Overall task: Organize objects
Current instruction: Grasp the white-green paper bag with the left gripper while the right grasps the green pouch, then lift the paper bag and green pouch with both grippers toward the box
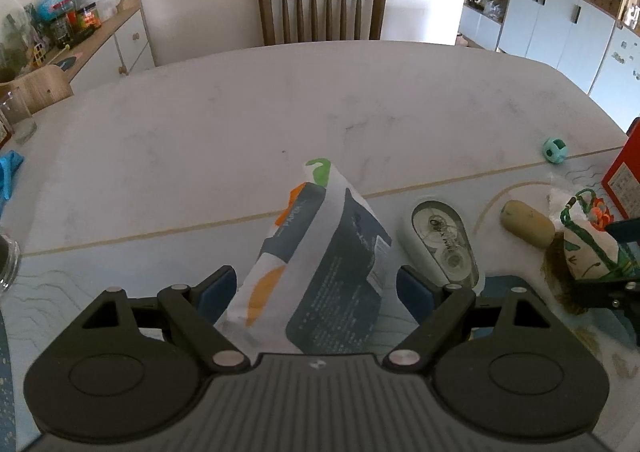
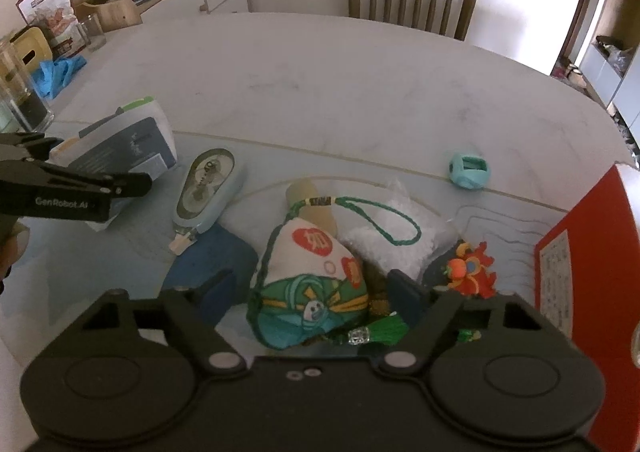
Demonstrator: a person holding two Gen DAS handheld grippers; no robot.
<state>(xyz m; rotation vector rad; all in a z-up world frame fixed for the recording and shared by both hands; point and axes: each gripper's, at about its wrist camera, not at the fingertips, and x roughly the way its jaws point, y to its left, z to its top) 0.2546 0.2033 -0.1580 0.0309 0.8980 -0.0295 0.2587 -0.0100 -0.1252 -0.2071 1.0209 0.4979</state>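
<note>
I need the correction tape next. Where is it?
The correction tape lies on the table mat, between the packet by the left hand-held gripper and the embroidered sachet.

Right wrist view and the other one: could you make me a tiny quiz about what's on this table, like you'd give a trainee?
1. True or false: the left gripper has its fingers on either side of the packet.
2. What lies right of the packet: A) tape dispenser B) a spoon C) a phone?
3. What colour is the cord loop on the pouch between the right gripper fingers?

Key: 1 true; 2 A; 3 green.
</note>
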